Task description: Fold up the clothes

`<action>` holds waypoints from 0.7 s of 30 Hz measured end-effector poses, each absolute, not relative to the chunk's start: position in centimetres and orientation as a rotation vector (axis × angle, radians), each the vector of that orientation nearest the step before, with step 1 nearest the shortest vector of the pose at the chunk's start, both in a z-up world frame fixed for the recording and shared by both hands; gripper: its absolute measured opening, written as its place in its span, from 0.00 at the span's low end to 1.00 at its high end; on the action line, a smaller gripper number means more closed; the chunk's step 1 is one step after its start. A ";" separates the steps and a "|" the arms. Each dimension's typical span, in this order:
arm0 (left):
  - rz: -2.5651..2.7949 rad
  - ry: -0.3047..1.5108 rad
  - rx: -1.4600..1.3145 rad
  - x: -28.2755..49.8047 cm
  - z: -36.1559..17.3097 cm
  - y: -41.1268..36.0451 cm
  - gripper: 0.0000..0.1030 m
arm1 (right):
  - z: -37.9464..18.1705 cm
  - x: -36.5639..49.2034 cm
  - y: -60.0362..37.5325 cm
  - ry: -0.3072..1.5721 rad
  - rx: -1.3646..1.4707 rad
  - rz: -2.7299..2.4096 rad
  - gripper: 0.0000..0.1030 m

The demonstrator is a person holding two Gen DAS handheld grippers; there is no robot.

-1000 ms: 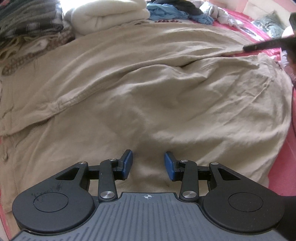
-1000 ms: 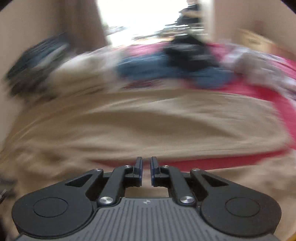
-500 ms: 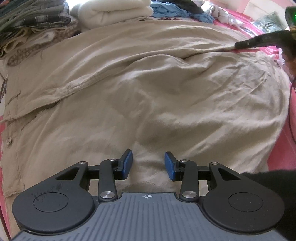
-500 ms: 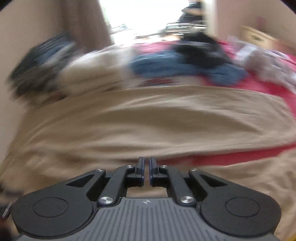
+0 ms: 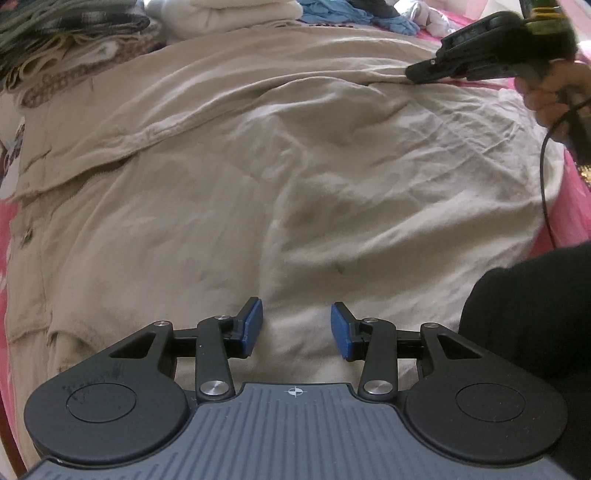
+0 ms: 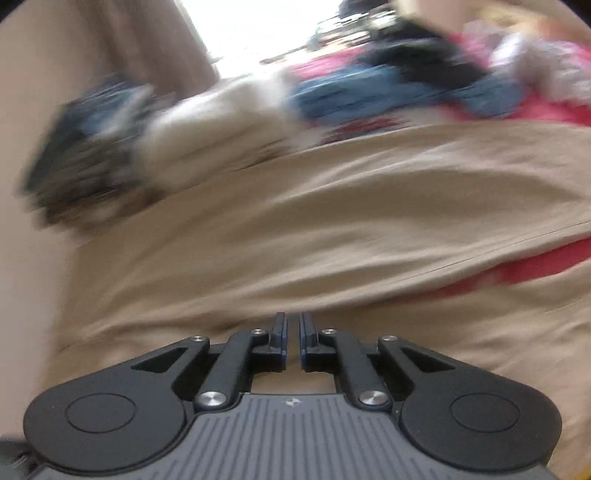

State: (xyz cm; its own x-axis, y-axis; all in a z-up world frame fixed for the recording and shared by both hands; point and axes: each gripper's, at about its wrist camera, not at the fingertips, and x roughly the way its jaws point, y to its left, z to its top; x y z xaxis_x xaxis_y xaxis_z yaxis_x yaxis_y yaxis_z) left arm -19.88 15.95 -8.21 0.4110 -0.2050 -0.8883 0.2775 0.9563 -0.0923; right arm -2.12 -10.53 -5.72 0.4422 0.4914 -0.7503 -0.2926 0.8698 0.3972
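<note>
While spread beneath left gripper (image 5: 295, 328), gaping and empty:
garment (image 5: 295, 166), far hem pinched in right gripper (image 5: 410, 72), jaws easing open.

You have a pink-covered bed (image 5: 576, 206) bearing spread beige trousers (image 5: 295, 177), a folded cream blanket (image 5: 229, 14) and blue cloth (image 5: 343, 11).

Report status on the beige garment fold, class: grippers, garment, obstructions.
Left gripper open, empty, above cloth. Right gripper pinching the far edge of the beige garment, jaws opening. Garment spread, wrinkled. Folded stack beyond; nothing blocking.
</note>
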 end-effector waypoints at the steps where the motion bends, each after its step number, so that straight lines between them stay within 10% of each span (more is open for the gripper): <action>1: -0.302 1.108 0.072 -20.1 -8.2 16.1 0.40 | -5.7 -2.6 -9.1 1.010 0.190 0.551 0.09; 21: -0.311 0.987 -0.054 -17.3 -5.7 15.2 0.40 | -4.8 -8.3 -21.3 0.869 0.307 0.017 0.18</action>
